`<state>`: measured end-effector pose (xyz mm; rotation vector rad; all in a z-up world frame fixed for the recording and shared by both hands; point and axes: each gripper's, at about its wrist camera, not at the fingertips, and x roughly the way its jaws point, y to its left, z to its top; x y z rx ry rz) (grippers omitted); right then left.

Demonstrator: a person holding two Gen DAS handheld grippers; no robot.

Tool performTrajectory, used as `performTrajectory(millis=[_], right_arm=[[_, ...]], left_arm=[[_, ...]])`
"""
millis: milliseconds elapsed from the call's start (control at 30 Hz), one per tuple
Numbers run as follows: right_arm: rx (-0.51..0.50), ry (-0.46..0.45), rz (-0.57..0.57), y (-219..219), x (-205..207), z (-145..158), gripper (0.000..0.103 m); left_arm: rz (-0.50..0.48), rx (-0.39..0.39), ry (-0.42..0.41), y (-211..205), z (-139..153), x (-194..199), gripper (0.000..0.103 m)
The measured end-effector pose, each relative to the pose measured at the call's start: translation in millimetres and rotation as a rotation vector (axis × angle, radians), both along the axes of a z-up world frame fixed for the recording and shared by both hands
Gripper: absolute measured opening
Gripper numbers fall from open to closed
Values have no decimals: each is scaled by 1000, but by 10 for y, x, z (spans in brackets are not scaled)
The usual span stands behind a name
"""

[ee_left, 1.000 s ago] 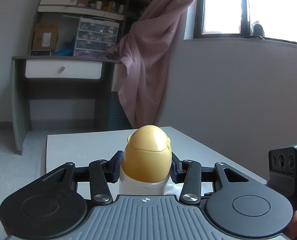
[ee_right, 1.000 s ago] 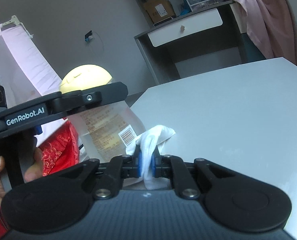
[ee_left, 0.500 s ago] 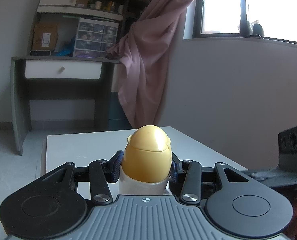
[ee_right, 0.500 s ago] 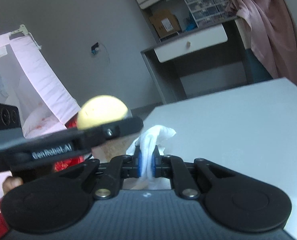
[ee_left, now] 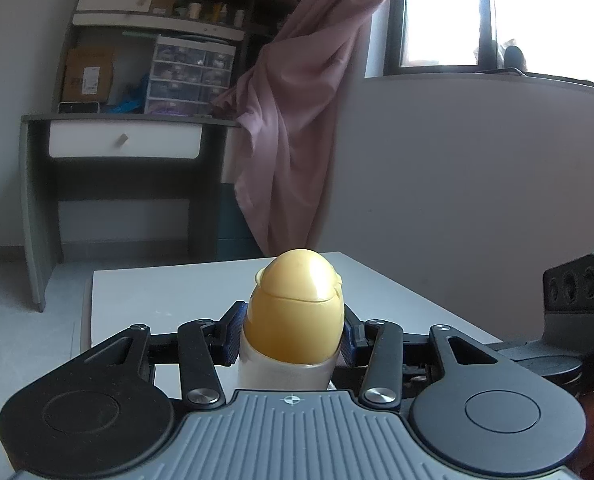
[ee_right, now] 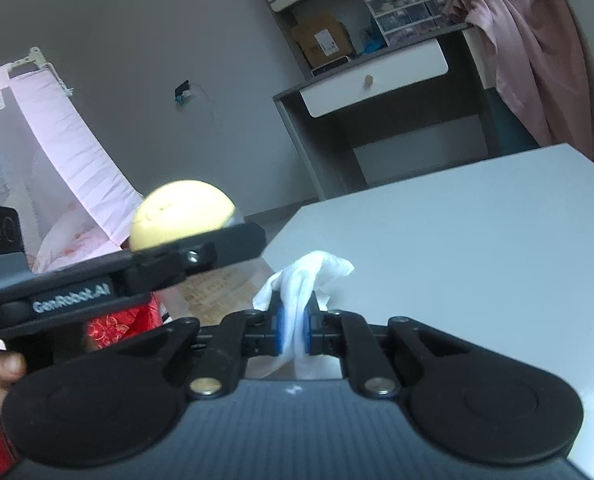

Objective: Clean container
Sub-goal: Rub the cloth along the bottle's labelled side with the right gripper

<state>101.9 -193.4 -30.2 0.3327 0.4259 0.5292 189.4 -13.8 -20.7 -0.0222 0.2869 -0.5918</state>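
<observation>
A clear plastic container with a yellow egg-shaped cap (ee_left: 295, 306) stands upright in my left gripper (ee_left: 291, 342), whose jaws are shut on it just below the cap. In the right wrist view the container's cap (ee_right: 183, 216) shows at the left, above a left gripper finger (ee_right: 201, 256), with its labelled body (ee_right: 217, 292) below. My right gripper (ee_right: 293, 330) is shut on a white cloth (ee_right: 305, 280), held beside the container's body. Whether the cloth touches the container I cannot tell.
A white table (ee_right: 477, 248) lies under both grippers; it also shows in the left wrist view (ee_left: 169, 292). A grey desk with a white drawer (ee_left: 125, 144), shelves and a pink curtain (ee_left: 293, 120) stand behind. The right gripper's body (ee_left: 577, 320) sits at the right.
The right gripper with the cloth has shifted along the container's side, so the container now sits lower and further left in its view. The left gripper holds still.
</observation>
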Motion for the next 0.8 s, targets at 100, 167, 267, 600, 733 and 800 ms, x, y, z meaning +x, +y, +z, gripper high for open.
performTrajectory(millis=[100,167,267,600,733,800], right_arm=[[-3,21,-3,9,46,-62,10],[-10,38,-5,21,72,-108,10],[-22,56,-6,44,96,-171,9],[-14,53,-7,41,85,-166,10],[-5,40,-5,36,58,-108,10],[-1,25,0,35,36,-54,10]], left_arm=[[2,-1,2,-58,9,-25,47],[0,-1,2,-59,8,-18,47],[-1,2,1,-69,7,-27,47],[-1,5,1,-85,4,-19,47],[8,24,9,-99,-13,-2,47],[13,32,10,-104,-18,7,47]])
